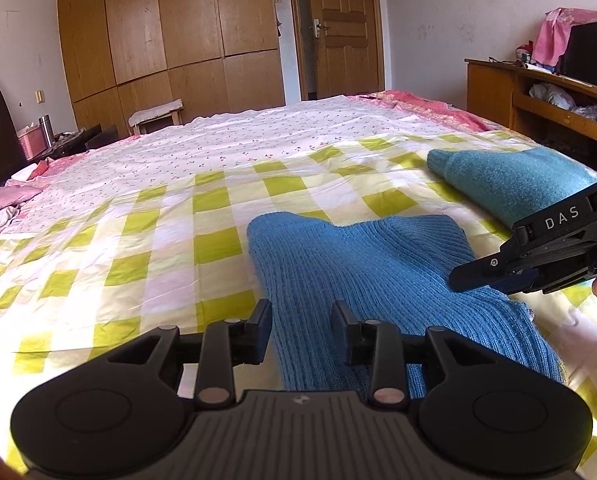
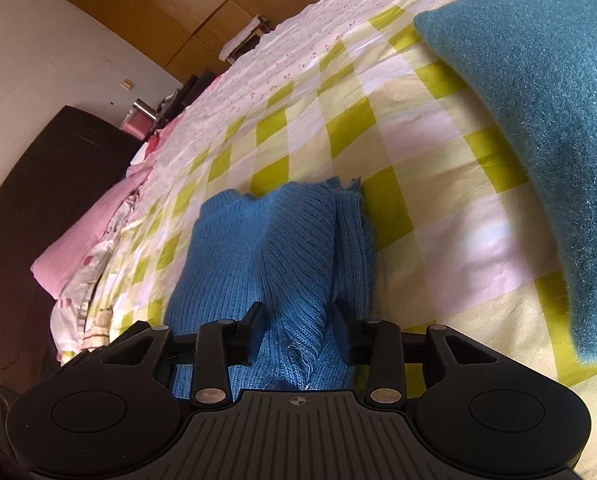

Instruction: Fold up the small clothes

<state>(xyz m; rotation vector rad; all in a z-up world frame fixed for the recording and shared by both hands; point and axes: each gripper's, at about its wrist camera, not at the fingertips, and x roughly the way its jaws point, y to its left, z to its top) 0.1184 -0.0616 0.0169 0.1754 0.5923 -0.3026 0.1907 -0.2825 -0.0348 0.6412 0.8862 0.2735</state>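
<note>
A blue ribbed knit garment (image 1: 358, 272) lies partly folded on the green-and-white checked bedsheet (image 1: 138, 240); it also shows in the right wrist view (image 2: 282, 248). My left gripper (image 1: 301, 320) is open, its jaws low over the garment's near left part. My right gripper (image 2: 297, 320) is open with a raised fold of the knit between its jaws, not pinched. The right gripper also shows in the left wrist view (image 1: 498, 272), coming in from the right over the garment's right edge.
A folded teal fuzzy garment (image 1: 510, 184) lies on the bed to the right, also in the right wrist view (image 2: 538, 120). Pink bedding (image 2: 86, 248) is heaped at the left. A wooden shelf unit (image 1: 538, 100) stands right of the bed; wardrobe (image 1: 166, 32) beyond.
</note>
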